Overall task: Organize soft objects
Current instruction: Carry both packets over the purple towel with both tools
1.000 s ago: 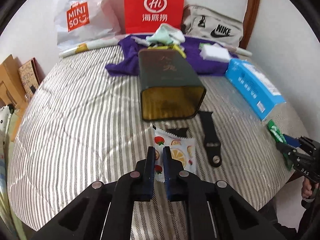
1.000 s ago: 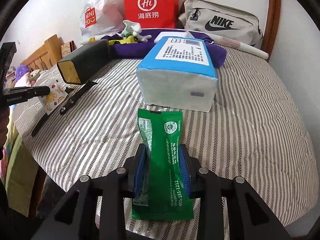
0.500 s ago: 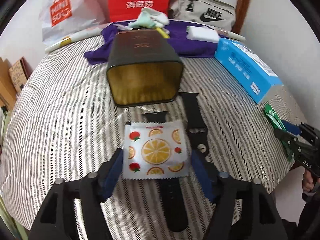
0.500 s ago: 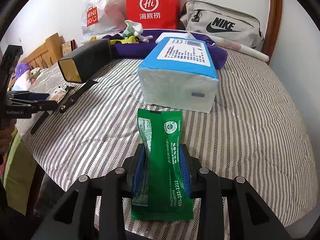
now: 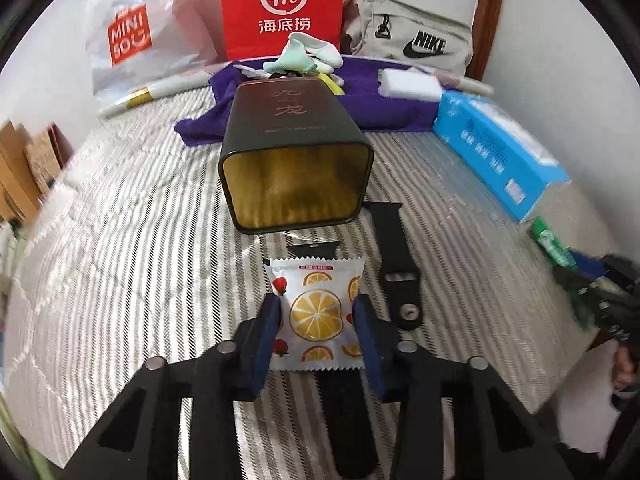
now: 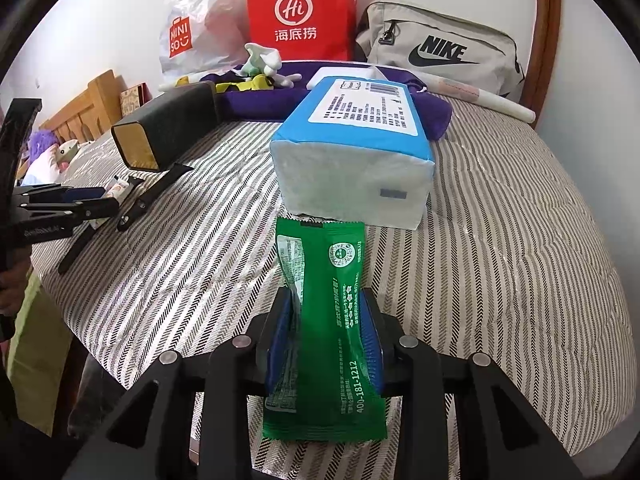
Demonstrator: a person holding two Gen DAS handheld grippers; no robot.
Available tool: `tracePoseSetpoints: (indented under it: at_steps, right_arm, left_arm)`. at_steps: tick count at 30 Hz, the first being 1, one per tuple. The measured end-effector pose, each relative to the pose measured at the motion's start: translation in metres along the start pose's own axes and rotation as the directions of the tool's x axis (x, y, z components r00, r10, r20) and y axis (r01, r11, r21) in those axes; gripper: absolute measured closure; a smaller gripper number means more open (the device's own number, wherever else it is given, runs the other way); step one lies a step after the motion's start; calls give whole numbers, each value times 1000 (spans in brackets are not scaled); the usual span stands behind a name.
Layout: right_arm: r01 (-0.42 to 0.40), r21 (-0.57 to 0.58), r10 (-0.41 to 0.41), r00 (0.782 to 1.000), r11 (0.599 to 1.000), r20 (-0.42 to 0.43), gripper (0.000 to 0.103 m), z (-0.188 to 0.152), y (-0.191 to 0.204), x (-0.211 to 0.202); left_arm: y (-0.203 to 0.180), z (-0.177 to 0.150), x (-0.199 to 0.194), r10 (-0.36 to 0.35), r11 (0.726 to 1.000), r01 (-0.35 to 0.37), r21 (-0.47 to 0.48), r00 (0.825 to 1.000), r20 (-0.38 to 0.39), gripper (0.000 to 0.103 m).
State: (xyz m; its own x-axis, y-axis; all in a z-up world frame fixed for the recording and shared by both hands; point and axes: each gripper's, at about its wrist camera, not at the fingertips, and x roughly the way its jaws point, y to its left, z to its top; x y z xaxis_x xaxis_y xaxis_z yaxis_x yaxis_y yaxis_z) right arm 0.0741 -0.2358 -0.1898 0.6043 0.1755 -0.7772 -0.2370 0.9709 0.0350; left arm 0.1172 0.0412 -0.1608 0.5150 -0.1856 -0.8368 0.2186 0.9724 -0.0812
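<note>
Progress: early, nothing sorted yet as far as I can see.

Left tool [image 5: 316, 312]: jaws have just been closing around the orange-print sachet [image 5: 316, 312], pads now at both side edges. Looks clenched on it, but the frame is motion-blurred, so pad contact is probably there, not certain. Sachet sits at 6 o'clock of the dark tin [image 5: 294, 168], whose open mouth faces the tool; inside looks empty.

Right tool [image 6: 326, 332]: clenched on the green packet [image 6: 324, 328], held above the striped bed [image 6: 520, 260], at 6 o'clock of the blue tissue pack [image 6: 356, 160].

Left to do: both packets need placing, likely in the tin. Black strap [image 5: 394, 264] at 3 o'clock of the sachet, plus the items on the purple cloth [image 5: 380, 110], untouched.
</note>
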Motion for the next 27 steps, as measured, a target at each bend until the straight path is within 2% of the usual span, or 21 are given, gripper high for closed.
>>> tracePoseSetpoints:
  at_steps: [6,15,27]
  right_arm:
    - [-3,9,3,1000,1000,0,72,1,-2,-6]
    - [-16,1,16,999,1000,34,73,7,-5,-29]
    - [-122,-33,126,985,992,122,73,37,-3,-70]
  left_arm:
    - [10,0,-5,-18,999,18,-39,1000,9,80]
    - [16,10,-28,-34,997,38,-72,998,53,81]
    - [15,39,-48,-44,994,53,-93,994,100,81]
